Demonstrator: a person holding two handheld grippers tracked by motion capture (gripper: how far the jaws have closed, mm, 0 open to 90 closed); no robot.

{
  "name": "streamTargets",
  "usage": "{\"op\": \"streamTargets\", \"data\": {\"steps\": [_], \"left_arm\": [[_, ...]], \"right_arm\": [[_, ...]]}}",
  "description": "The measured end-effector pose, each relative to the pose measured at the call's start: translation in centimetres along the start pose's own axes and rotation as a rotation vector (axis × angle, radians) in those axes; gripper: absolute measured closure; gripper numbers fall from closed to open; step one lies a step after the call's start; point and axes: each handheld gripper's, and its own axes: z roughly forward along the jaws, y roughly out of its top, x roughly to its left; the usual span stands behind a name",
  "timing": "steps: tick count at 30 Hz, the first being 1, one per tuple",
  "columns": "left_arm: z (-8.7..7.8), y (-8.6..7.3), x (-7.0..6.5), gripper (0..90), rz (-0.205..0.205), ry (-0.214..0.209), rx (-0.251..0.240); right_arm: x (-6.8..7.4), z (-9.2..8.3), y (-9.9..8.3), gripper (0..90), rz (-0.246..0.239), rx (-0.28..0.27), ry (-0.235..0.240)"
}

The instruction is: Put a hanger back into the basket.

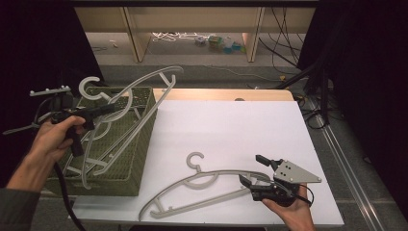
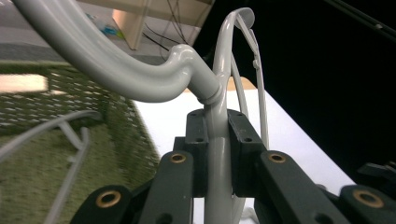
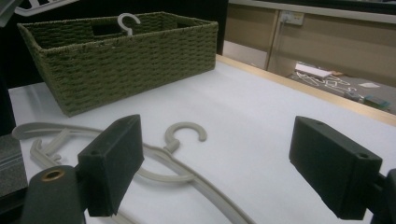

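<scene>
Item: grey plastic hanger [image 1: 139, 91], raised and tilted above the olive woven basket [image 1: 139, 149] at the left edge of the white worktop [image 1: 231, 130]. Held by the left tool [image 1: 103, 109], whose jaws are clamped on the hanger's thin bar just below the neck, as the left gripper view shows [image 2: 218, 154]; gripping close to the hook [image 1: 89, 86] probably keeps the long frame from swinging while it is carried. Its far shoulder reaches out past the basket rim over the worktop, so it is judged to be in transit between basket and worktop rather than resting on either. Further hangers [image 1: 96, 154] lie in the basket, stacked loosely, one hook standing above the rim in the right gripper view [image 3: 128, 21]. Item: second grey hanger [image 1: 202, 190], flat on the worktop near the front edge, hook pointing away from the person. Right tool [image 1: 252, 171]: jaws wide apart, holding nothing, poised just beside that hanger's right end in the person's hand [image 1: 288, 207], seemingly placed to steady or take it.
</scene>
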Motion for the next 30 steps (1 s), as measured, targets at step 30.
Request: {"op": "streamTargets", "data": {"steps": [30], "left_arm": [[-0.1,0.7,7.9,80.1,0.078,0.201,0.016]], "right_arm": [[0.0,0.3,-0.2,19.5,0.000,0.013,0.030]]}}
